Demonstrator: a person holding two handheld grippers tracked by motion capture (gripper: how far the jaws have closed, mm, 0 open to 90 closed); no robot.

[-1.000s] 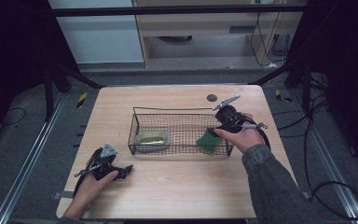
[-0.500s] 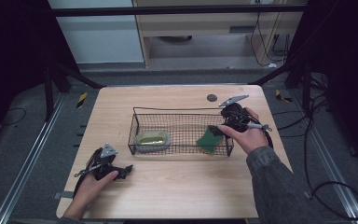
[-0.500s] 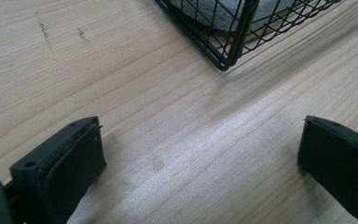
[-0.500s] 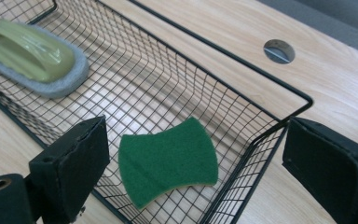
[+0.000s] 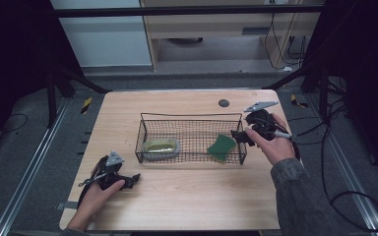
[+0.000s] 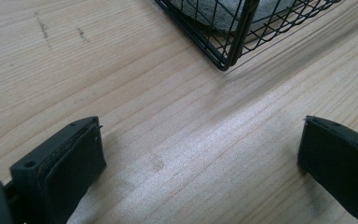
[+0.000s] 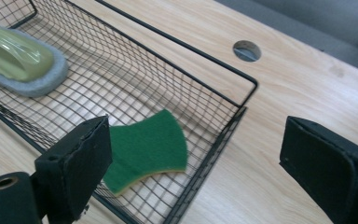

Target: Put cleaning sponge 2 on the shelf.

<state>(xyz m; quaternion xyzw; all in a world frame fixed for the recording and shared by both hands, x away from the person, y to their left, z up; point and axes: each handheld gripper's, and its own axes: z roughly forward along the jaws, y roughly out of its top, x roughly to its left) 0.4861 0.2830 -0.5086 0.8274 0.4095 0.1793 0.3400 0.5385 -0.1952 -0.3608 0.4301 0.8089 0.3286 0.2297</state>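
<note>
- Wooden table [image 5: 192,196] under dim light, dark floor and cabling all round; a small round hole [image 5: 224,103] sits in the top beyond your right gripper.
- Your right gripper [image 5: 239,136] has drawn back over the last second: it was over the wire basket [image 5: 192,116] by the green scouring pad [image 5: 221,146], and now hangs just outside the basket's near end wall.
- Its jaws stand wide apart with nothing between them. In the right gripper view the pad lies flat on the basket floor [image 7: 145,149], ahead of the gripper and toward its left jaw, with the end wall between the two.
- Farther ahead on that same side, at the basket's other end, rests the grey sponge with the pale green handle [image 7: 21,58].
- Reading: the pad looks delivered and let go; your hand is clearing off. Placement step appears finished.
- Your left gripper [image 5: 128,179] has not shifted, resting low on the table well short of the basket, jaws spread and empty. The basket corner [image 6: 226,63] sits ahead of it, a little right of centre.
- Nothing loose lies on the table near either gripper.
</note>
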